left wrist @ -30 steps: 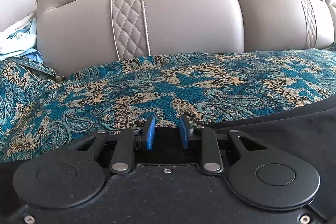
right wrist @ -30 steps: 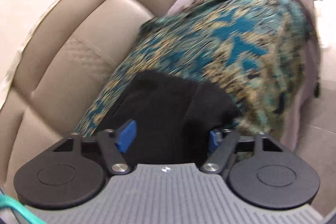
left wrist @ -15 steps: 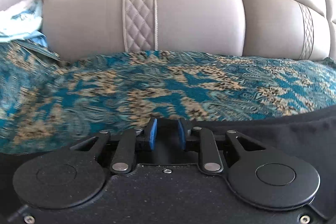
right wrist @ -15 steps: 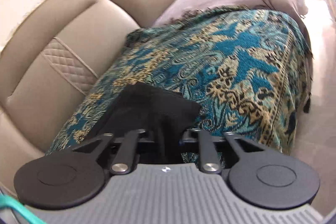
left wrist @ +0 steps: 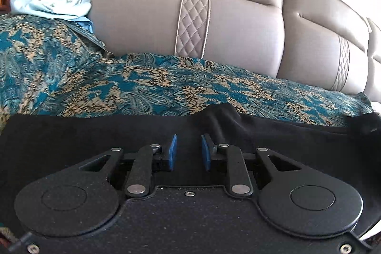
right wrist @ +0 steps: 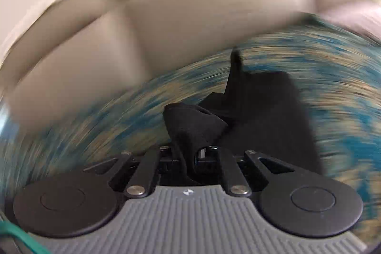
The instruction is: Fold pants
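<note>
The black pants (left wrist: 273, 139) lie across a teal paisley throw (left wrist: 142, 85) on the sofa seat. My left gripper (left wrist: 188, 151) hovers just over the black fabric with its blue pads (left wrist: 172, 151) a small gap apart and nothing between them. In the right wrist view my right gripper (right wrist: 190, 154) is shut on a bunched fold of the black pants (right wrist: 193, 125), lifted above the rest of the garment (right wrist: 269, 116). That view is strongly motion-blurred.
The grey leather sofa backrest (left wrist: 214, 23) rises right behind the throw. A pile of light blue and white cloth (left wrist: 54, 4) sits at the far left on the sofa arm. The throw (right wrist: 95, 125) surrounds the pants in the right wrist view.
My right gripper closed on the pants' edge, then lifted it and swung fast. My left gripper pulled back from the pants' edge, so more black fabric lies in front of it.
</note>
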Motion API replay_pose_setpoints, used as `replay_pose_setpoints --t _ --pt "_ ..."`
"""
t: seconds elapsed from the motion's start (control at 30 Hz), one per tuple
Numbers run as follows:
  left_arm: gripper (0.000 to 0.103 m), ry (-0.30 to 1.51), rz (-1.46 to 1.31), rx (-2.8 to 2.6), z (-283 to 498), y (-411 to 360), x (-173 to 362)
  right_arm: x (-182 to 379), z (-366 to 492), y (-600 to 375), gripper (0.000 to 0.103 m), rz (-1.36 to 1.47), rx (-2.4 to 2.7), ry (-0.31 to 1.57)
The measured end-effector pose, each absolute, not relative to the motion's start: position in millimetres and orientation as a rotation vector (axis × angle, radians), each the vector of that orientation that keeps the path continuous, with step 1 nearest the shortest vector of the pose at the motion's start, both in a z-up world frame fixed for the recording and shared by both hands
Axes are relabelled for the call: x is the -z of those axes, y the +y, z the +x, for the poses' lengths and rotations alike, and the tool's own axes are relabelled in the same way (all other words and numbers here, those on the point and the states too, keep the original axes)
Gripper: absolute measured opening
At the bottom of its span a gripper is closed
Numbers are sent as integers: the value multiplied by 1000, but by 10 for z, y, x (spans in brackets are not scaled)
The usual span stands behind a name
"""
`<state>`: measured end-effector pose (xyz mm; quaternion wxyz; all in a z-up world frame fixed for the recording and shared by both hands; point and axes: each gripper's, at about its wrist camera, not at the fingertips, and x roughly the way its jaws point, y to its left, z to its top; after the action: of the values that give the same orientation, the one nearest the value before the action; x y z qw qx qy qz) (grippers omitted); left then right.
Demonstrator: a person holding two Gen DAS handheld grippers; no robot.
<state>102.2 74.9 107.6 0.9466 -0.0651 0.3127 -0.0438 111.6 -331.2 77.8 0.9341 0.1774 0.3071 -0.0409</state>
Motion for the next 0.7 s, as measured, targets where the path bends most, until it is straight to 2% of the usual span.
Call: replay_pose_setpoints --t 0.17,0.33,0.4,0.47,0.6,0.7 --pt "22 653 -125 74 833 823 -1071 -555 898 -2166 10 139 -216 724" --pt "25 685 -130 68 702 847 -980 -503 505 -1547 14 -68 -335 671" --pt "25 697 -142 74 667 831 -938 -484 408 -1433 33 -127 -363 646" --pt "26 704 -151 87 633 808 -913 -485 326 -1372 64 -155 -397 636" --pt "28 700 -150 123 565 732 -917 -533 273 -1419 77 -69 -515 633" --pt "28 703 -148 164 510 662 -931 -566 204 -1487 79 -51 -519 608"
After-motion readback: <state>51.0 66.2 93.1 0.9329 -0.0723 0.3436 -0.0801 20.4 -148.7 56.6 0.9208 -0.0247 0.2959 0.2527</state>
